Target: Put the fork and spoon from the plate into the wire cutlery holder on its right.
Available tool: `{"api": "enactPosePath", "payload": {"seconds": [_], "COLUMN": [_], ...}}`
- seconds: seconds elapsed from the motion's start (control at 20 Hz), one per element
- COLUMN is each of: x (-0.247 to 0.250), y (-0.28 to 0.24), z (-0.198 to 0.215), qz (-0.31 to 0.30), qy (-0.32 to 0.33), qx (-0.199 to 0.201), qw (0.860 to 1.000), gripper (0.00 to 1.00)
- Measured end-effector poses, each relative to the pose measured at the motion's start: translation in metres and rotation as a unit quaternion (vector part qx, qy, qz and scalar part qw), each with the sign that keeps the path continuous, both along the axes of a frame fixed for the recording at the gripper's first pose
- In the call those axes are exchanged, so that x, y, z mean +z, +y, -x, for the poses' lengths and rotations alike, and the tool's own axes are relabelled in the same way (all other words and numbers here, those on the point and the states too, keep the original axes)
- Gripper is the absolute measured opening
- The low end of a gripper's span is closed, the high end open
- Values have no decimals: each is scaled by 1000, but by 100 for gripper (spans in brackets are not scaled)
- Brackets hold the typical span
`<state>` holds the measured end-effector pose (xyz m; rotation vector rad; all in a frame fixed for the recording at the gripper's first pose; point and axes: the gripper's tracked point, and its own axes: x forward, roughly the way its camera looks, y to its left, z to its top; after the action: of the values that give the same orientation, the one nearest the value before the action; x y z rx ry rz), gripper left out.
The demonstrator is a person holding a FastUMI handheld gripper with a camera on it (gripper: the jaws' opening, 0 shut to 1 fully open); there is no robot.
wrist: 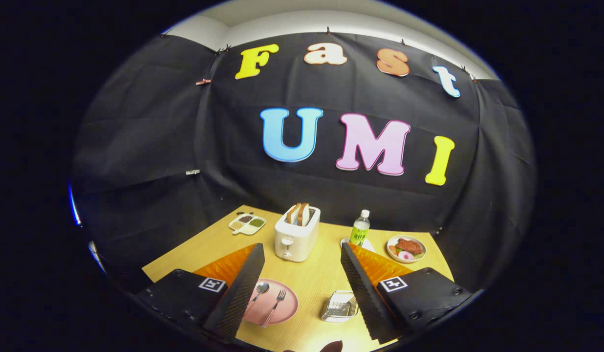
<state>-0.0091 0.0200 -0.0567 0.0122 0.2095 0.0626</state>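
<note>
Gripper (pixel 302 288) is hovering above the light wooden table (pixel 312 278), fingers spread wide apart and gripping nothing, with the round pink plate (pixel 285 313) sitting just ahead by the left finger. The silver metal spoon (pixel 259 290) and silver metal fork (pixel 275 305) are lying side by side on that plate, and the small silver wire cutlery holder (pixel 339 307) is standing just beside its right, by the right finger. Likely risk: the thin, flat utensils are lying close together, so a sloppy descent could be pinching both or skidding one off the plate.
</note>
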Motion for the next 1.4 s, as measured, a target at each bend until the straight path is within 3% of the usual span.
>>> {"api": "enactPosePath", "payload": {"seconds": [0.3, 0.6, 0.75, 0.95, 1.05, 1.25, 1.4], "x": [-45, -115, -142, -185, -213, -268, -296], "y": [29, 39, 54, 84, 87, 88, 85], "z": [9, 10, 13, 21, 19, 7, -6], "qz": [1, -3, 0, 23, 40, 6, 6], "qy": [91, 192, 222, 275, 312, 385, 415], "qx": [42, 48, 71, 121, 122, 89, 68], "qw": [995, 980, 972, 953, 941, 919, 908], "gripper": [98, 96, 95, 92, 92, 80, 59]}}
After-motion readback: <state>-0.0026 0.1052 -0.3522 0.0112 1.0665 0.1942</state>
